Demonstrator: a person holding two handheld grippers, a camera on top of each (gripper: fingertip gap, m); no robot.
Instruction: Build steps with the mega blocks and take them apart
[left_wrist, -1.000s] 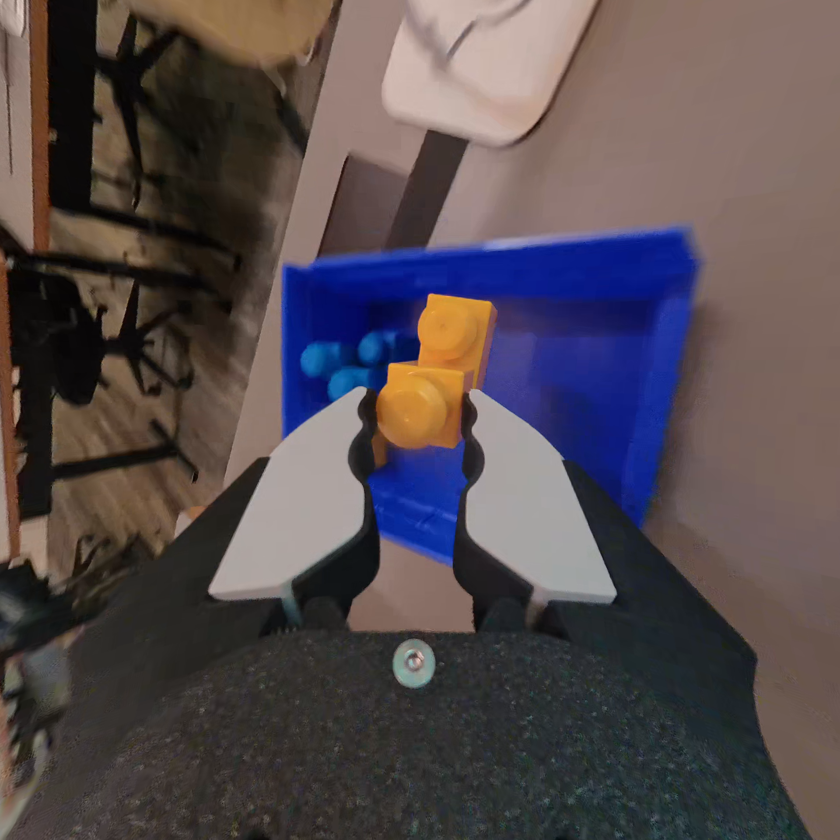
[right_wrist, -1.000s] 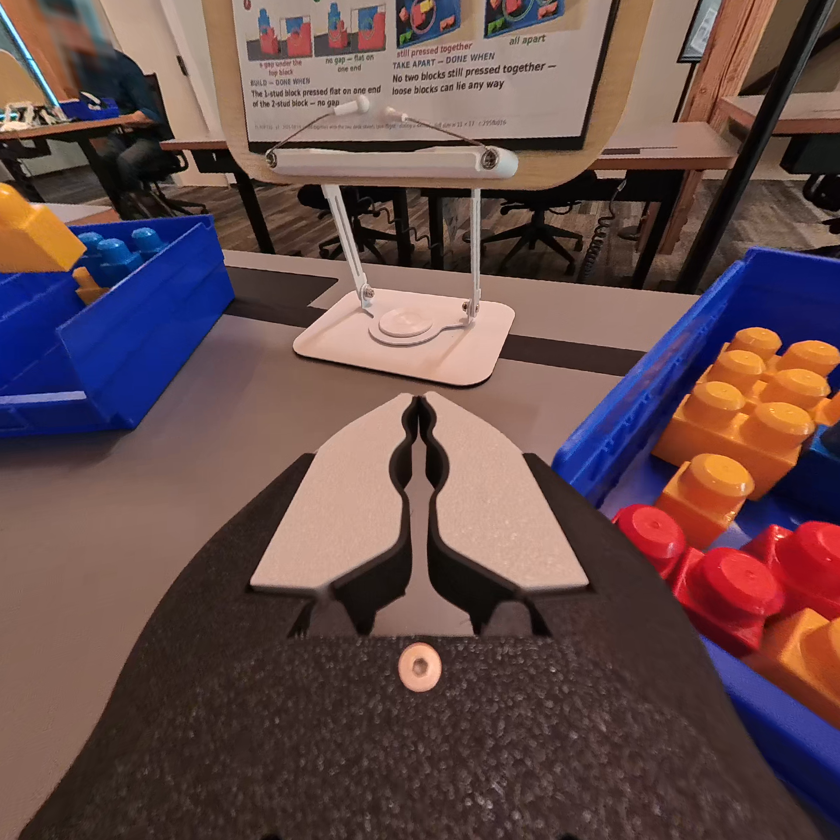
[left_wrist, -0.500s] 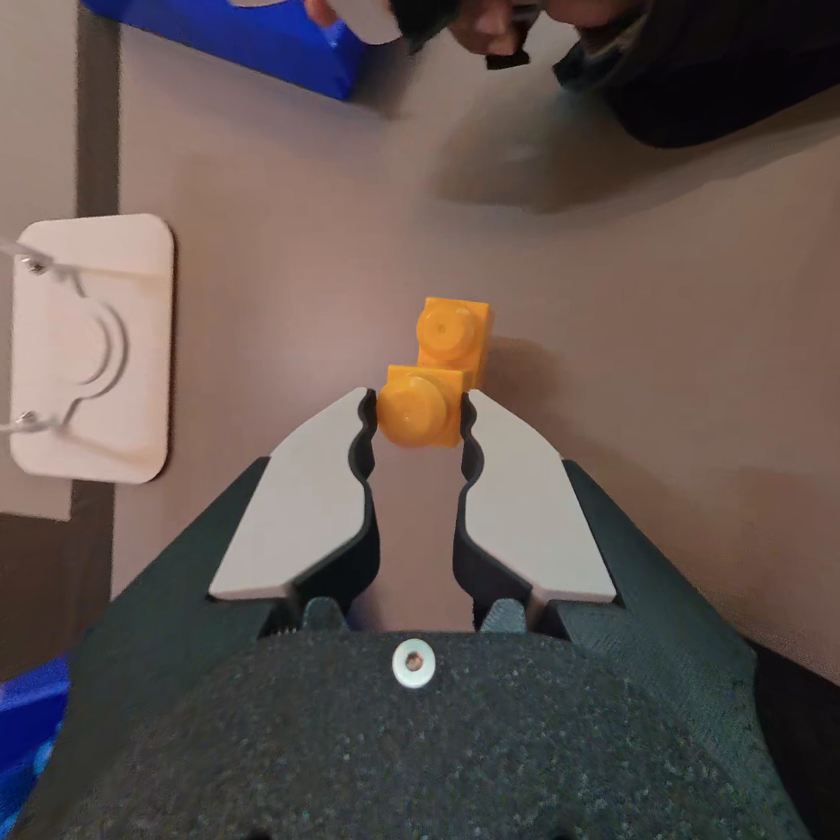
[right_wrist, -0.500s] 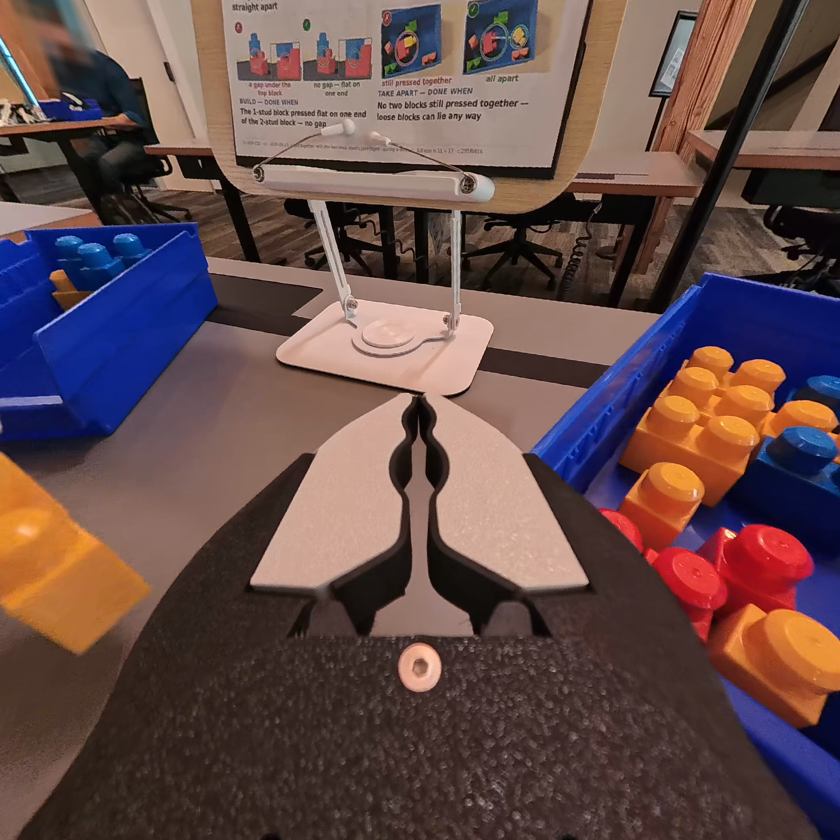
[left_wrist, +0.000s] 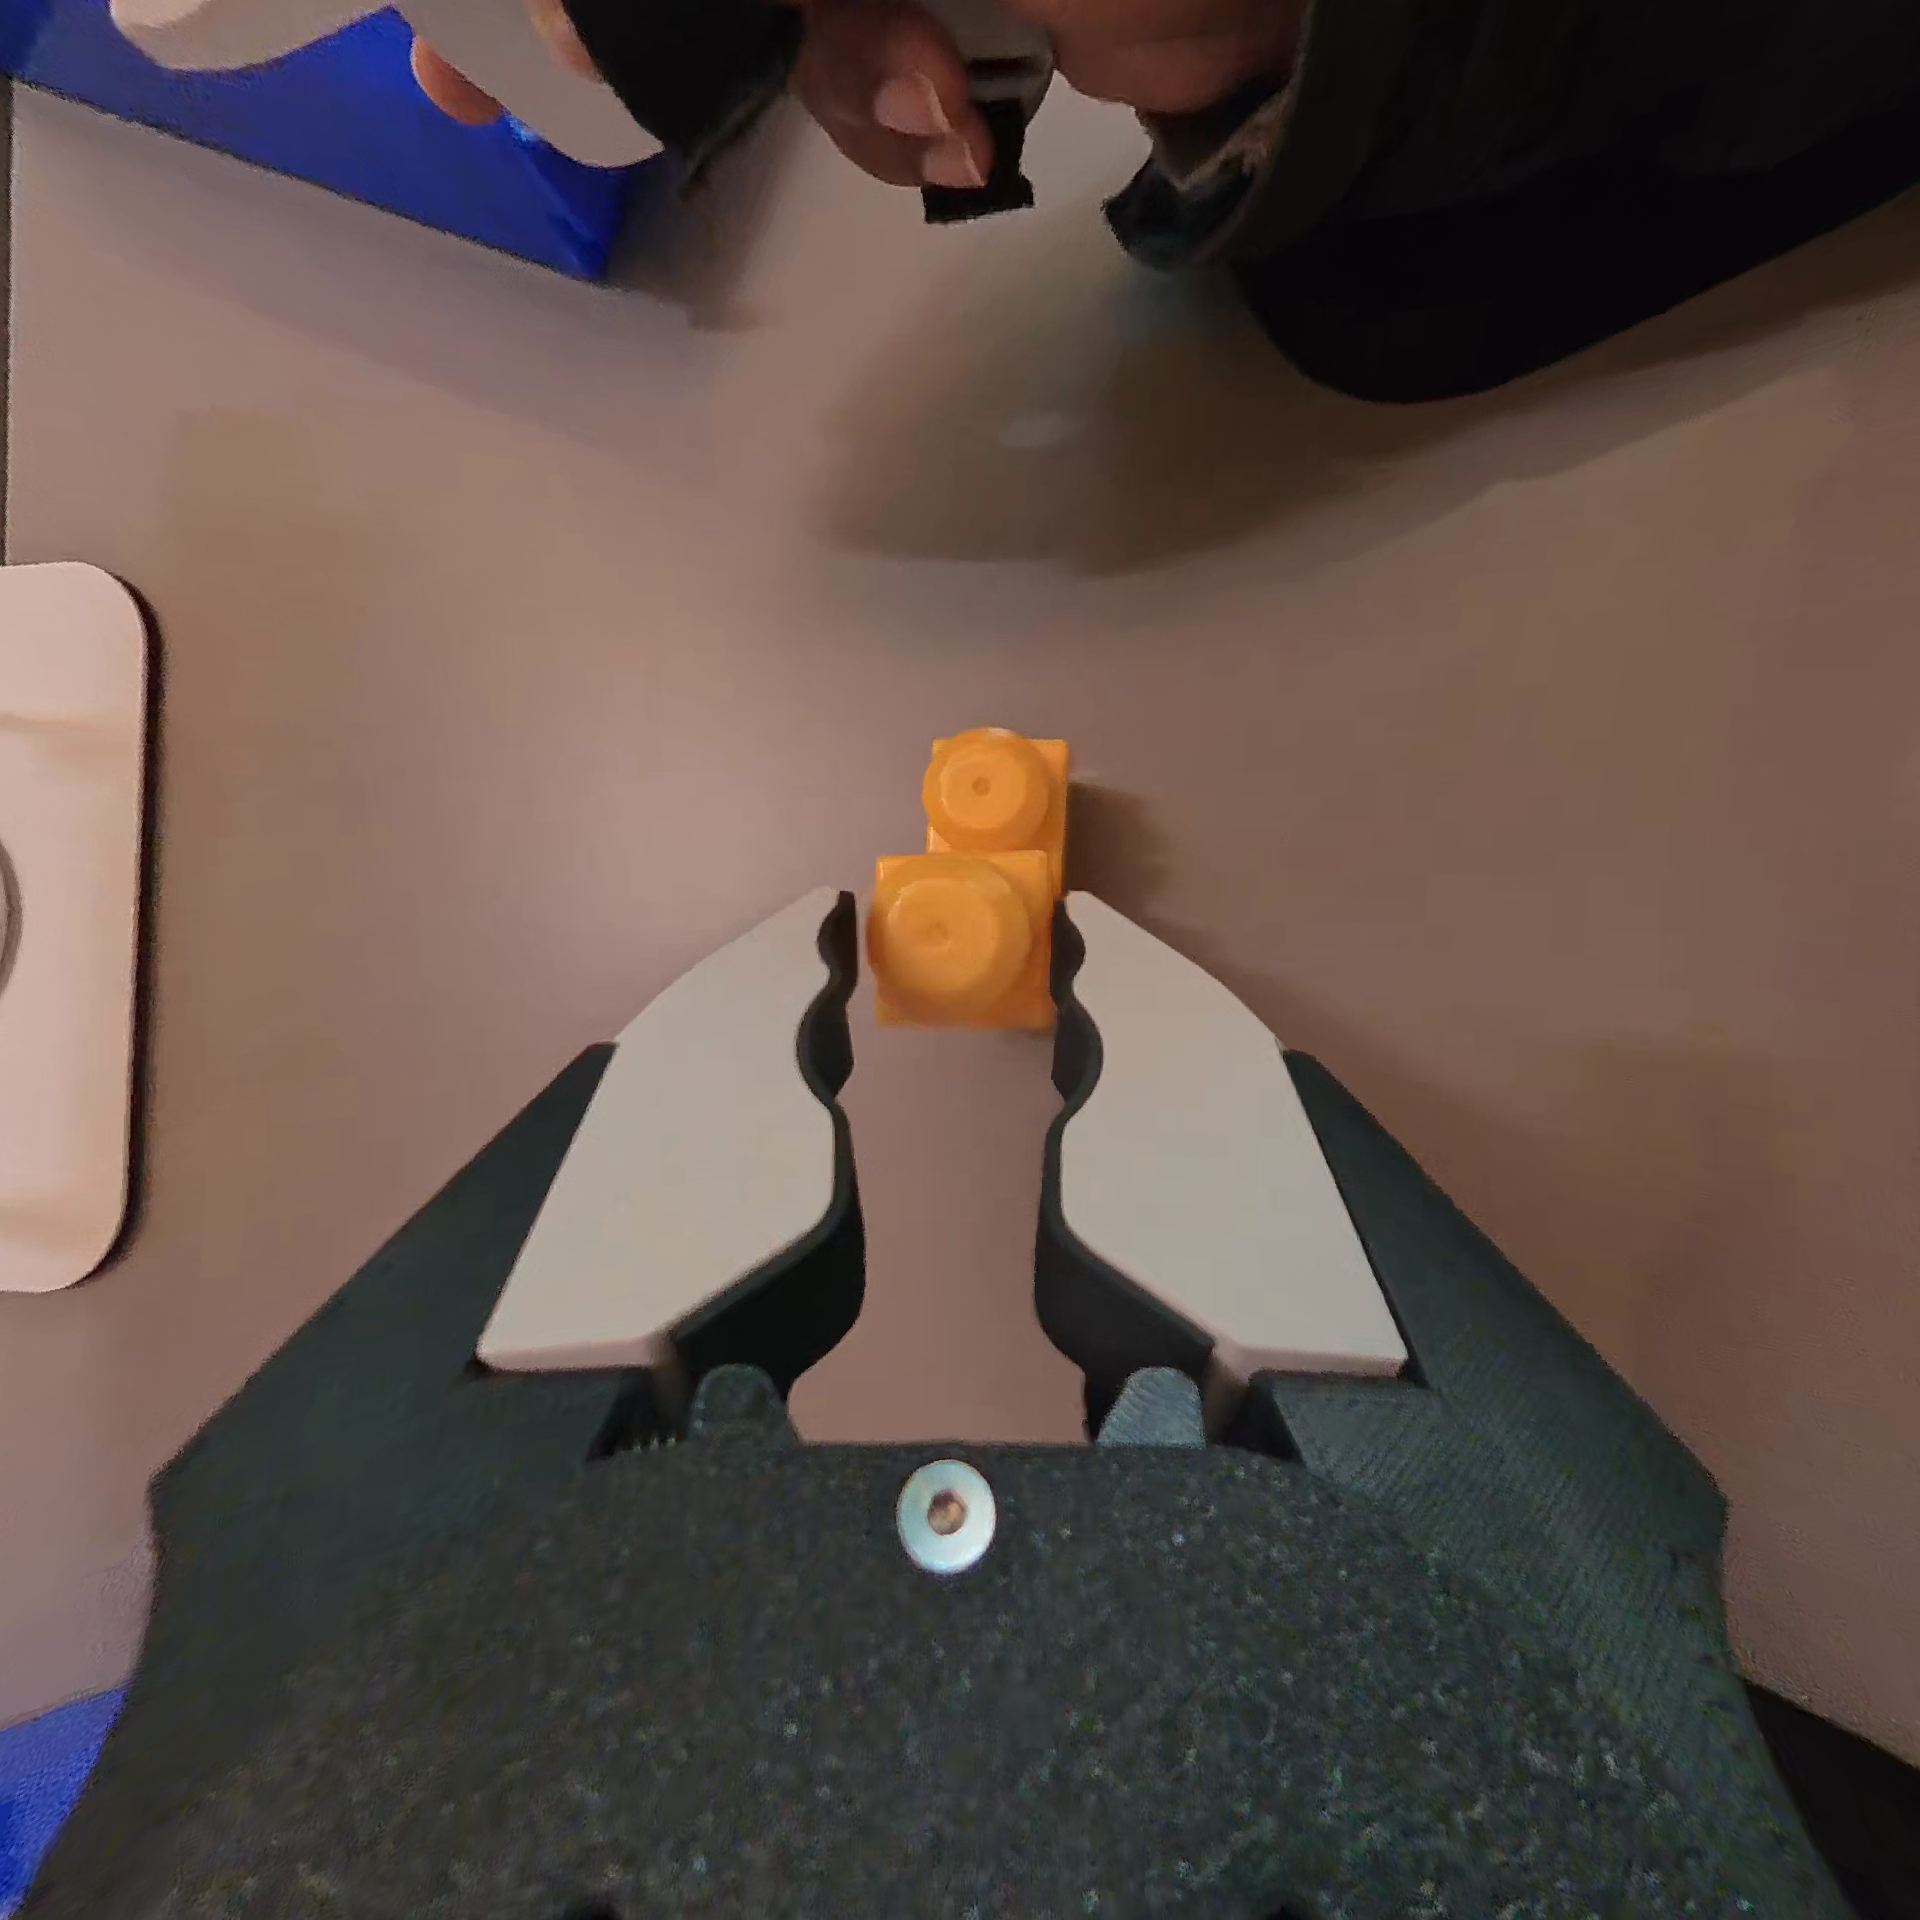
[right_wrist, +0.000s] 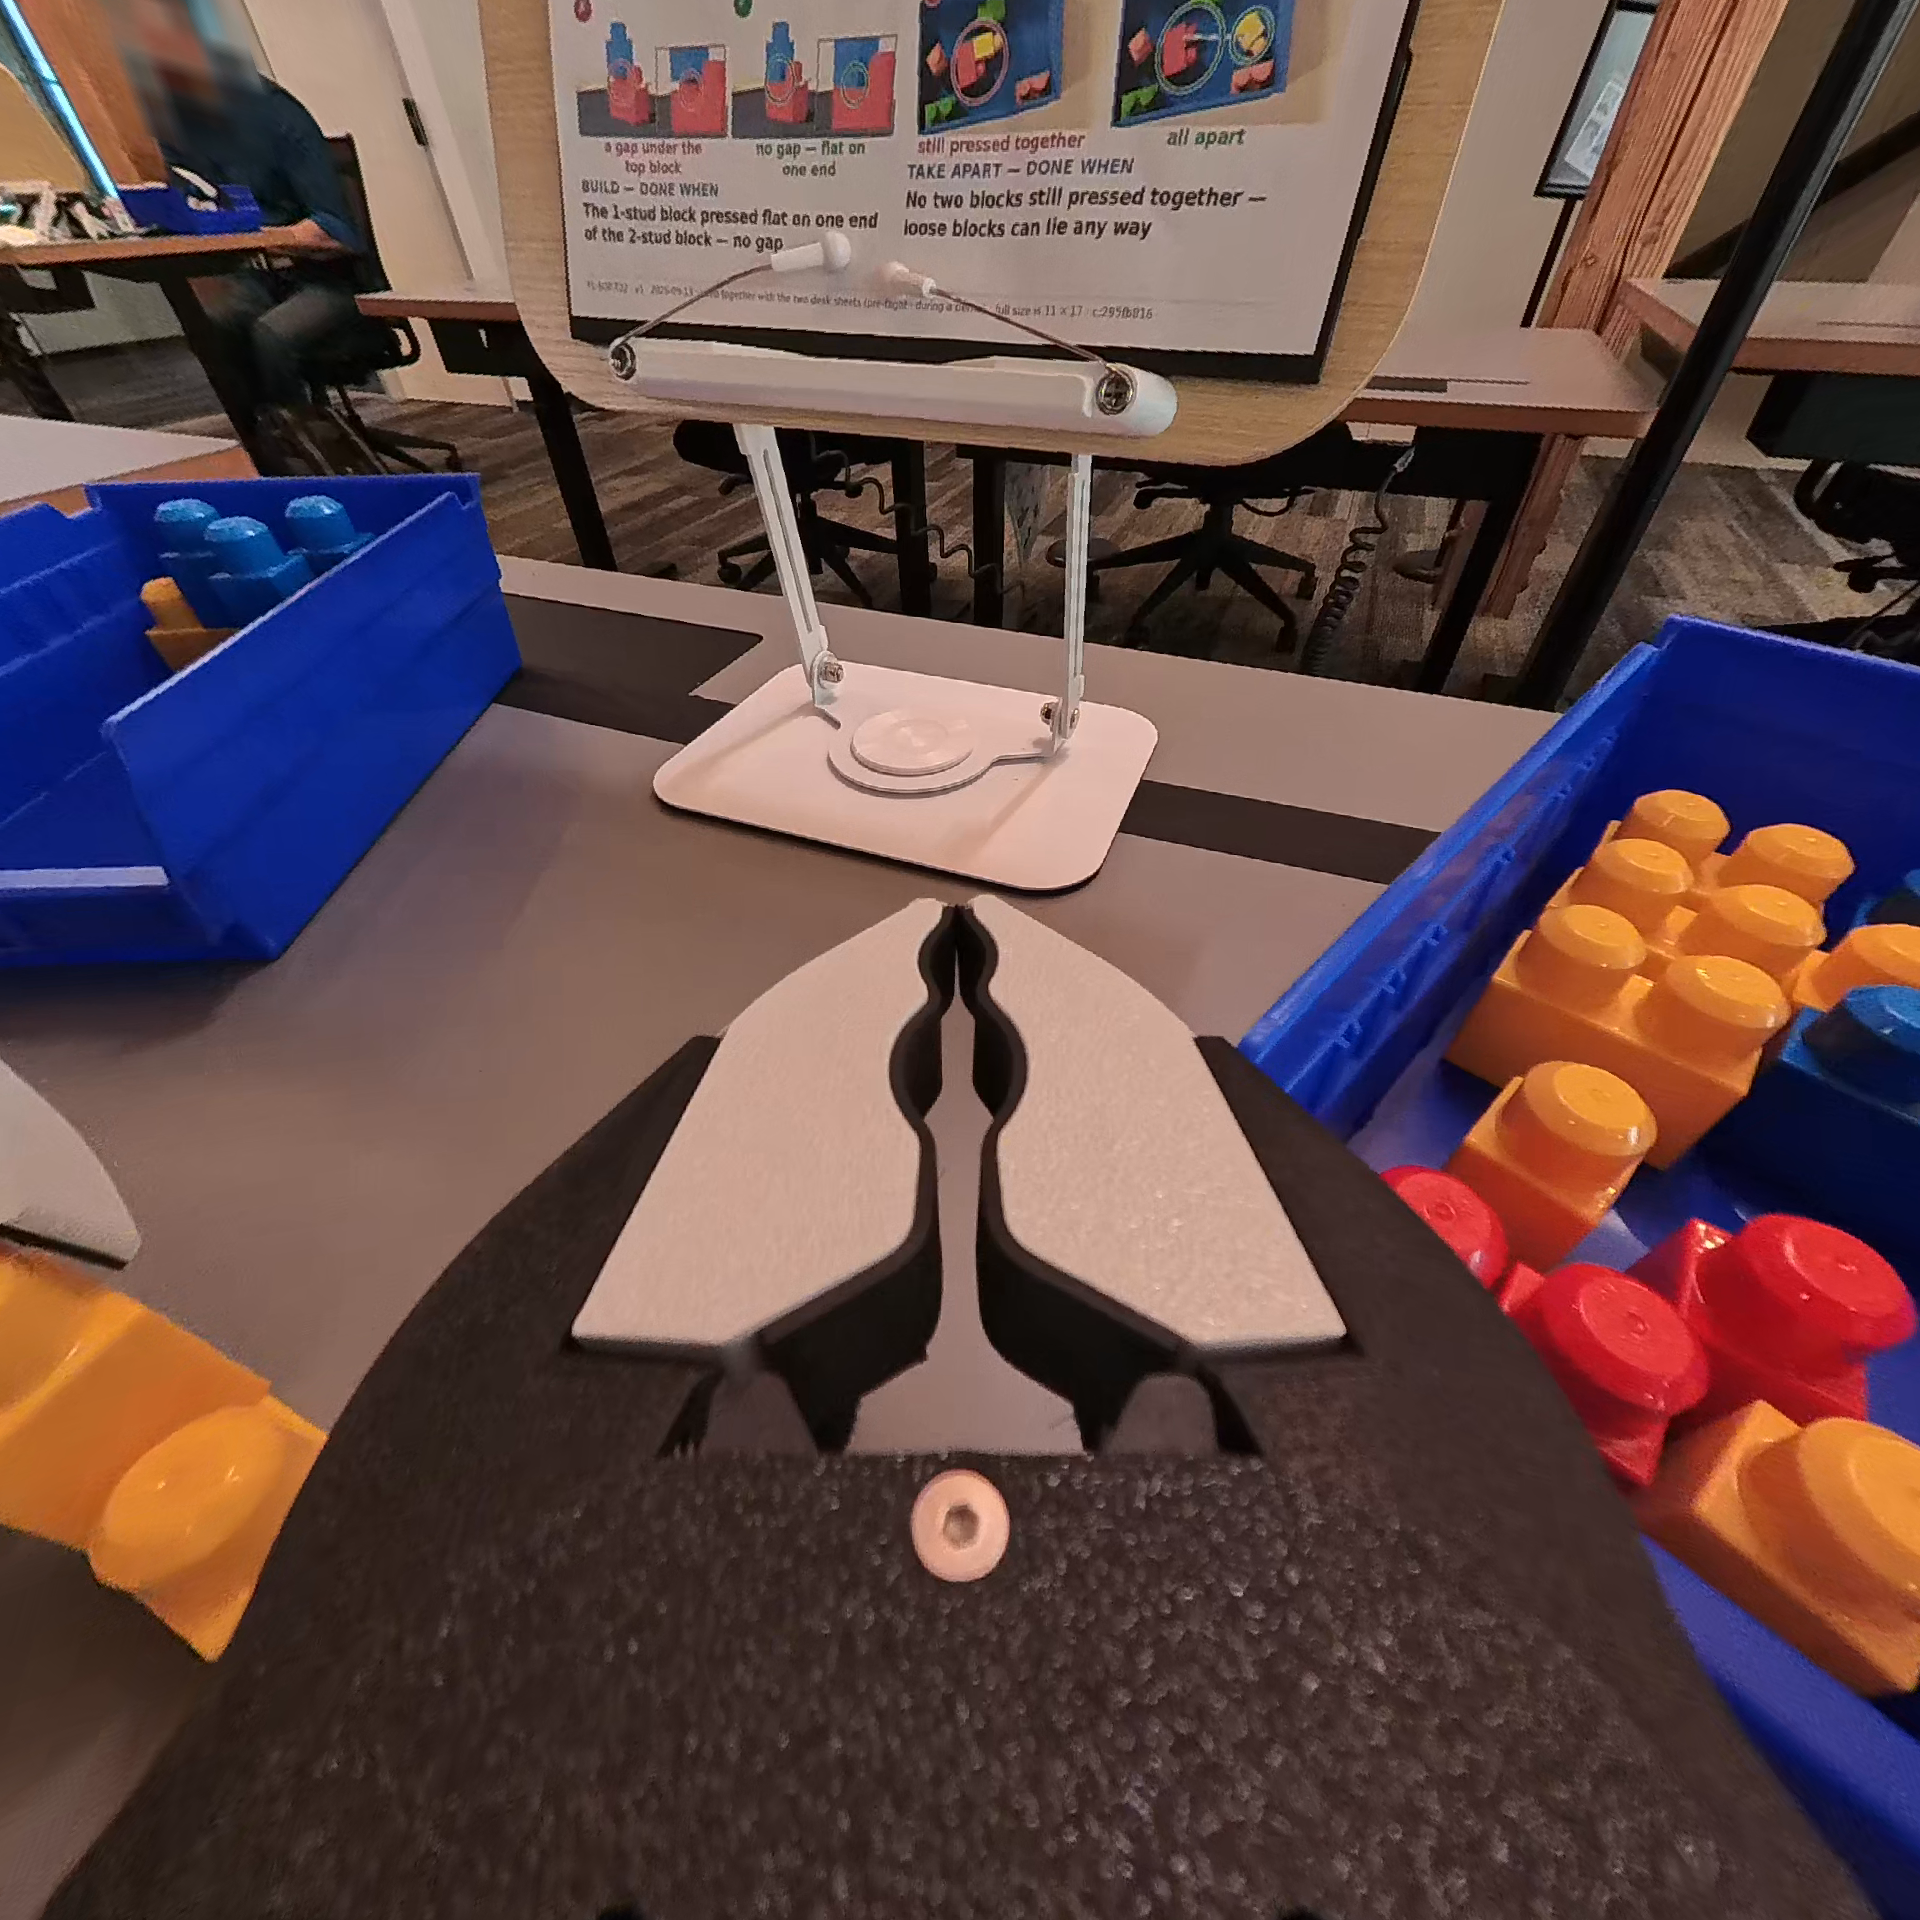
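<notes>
Left gripper (left_wrist: 958, 935) pointed down at the grey table (left_wrist: 520, 644), its fingertips pinching the near end of an orange two-stud block (left_wrist: 961, 914); the block's far stud stuck out beyond the tips. Right gripper (right_wrist: 956, 920) hovered over the table with fingers pressed together, empty. To its right, touching nothing, a blue bin (right_wrist: 1455, 914) held orange, red and blue blocks. Ahead stood a white stand (right_wrist: 904, 769); farther left, a second blue bin (right_wrist: 291, 727) with blue blocks

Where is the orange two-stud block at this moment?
In the left wrist view the orange two-stud block sits between the left tongs, over the bare grey table.
</notes>
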